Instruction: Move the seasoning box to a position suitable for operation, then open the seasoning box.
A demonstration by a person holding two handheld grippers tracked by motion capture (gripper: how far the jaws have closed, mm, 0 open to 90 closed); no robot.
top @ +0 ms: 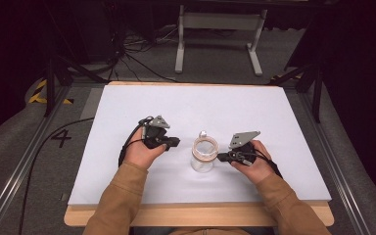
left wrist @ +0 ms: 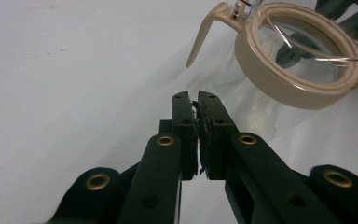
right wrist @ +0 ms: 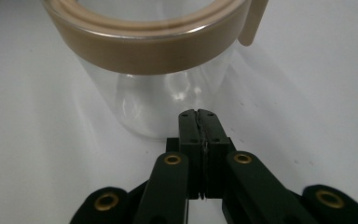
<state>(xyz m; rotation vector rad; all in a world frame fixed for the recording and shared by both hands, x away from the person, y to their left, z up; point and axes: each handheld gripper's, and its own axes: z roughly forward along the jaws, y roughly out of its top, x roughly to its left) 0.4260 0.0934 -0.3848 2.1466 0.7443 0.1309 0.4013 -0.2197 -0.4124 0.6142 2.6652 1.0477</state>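
A clear glass jar (top: pixel 203 155) with a tan lid ring and a small tan tab stands upright near the middle of the white table top (top: pixel 191 107). My left gripper (top: pixel 175 142) is held just left of the jar, shut, with nothing between its jaws. In the left gripper view the jar (left wrist: pixel 303 60) sits up and to the right of the shut left gripper (left wrist: pixel 196 97). My right gripper (top: pixel 220 156) is shut and empty, with its tips close to the jar's right side. The jar's glass wall (right wrist: pixel 158 102) stands right before the right gripper (right wrist: pixel 198 113).
The white surface lies on a wooden board (top: pixel 200 215) whose front edge shows near the person. Metal rails (top: pixel 24 161) run along both sides. A white table frame (top: pixel 220 29) and cables (top: pixel 137 54) are on the floor beyond the far edge.
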